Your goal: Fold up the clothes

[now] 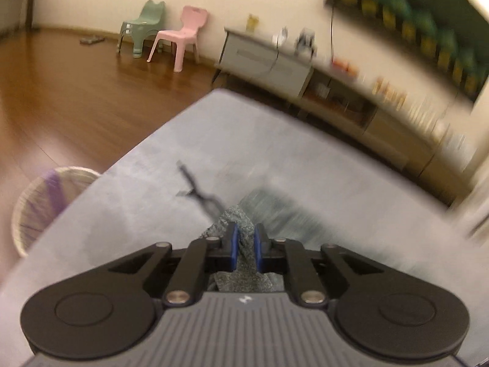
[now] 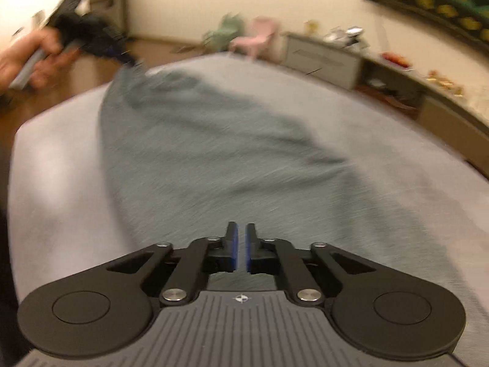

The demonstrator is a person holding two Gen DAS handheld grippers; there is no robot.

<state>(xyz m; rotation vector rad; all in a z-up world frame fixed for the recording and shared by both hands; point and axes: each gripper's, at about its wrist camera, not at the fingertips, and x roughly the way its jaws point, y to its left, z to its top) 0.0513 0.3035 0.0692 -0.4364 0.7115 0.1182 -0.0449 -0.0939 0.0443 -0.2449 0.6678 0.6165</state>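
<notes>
A grey-green garment [image 2: 214,159] lies stretched over the grey table [image 2: 382,165], blurred by motion. My right gripper [image 2: 241,235] is closed on its near edge, the cloth running under and between the blue pads. My left gripper [image 1: 244,235] is shut on a bunched corner of the garment [image 1: 241,253], with the rest trailing to the right [image 1: 275,211]. In the right wrist view the left gripper [image 2: 91,39] shows at the far left, held in a hand and lifting the far corner above the table.
A woven basket [image 1: 45,205] with purple cloth stands on the wooden floor at the table's left. Green and pink small chairs [image 1: 171,36] and a low grey cabinet [image 1: 269,61] with shelves line the far wall.
</notes>
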